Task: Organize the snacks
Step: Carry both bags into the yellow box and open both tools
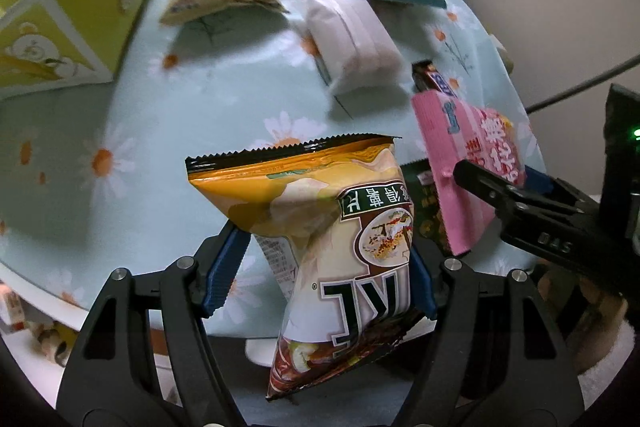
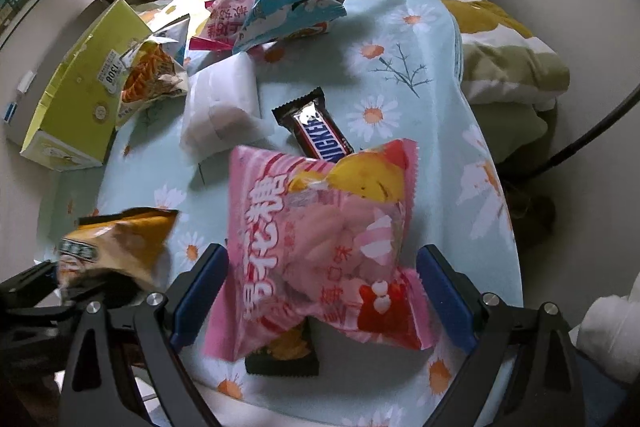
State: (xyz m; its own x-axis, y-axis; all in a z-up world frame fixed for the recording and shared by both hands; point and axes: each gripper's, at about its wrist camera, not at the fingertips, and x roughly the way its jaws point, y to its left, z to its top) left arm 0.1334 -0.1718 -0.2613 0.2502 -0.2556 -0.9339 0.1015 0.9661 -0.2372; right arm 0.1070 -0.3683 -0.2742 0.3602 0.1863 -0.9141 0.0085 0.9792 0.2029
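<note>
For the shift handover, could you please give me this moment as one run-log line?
left gripper: shut on chip bag | right gripper: open around pink marshmallow bag | yellow box: open, no snacks seen inside

A brown chocolate bar (image 2: 316,135) at the frame's centre reads "SNICKERS". A white sticker (image 2: 113,75) on the yellow-green box (image 2: 68,99), upper left, reads "1308". The black gripper arm (image 1: 556,227) at right is stamped "DAS".

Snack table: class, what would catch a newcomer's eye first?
The orange chip bag pinched in the left gripper, lifted above the daisy tablecloth. Beside it, the pink marshmallow bag sits between the right gripper's wide jaws, over a Snickers bar.
</note>
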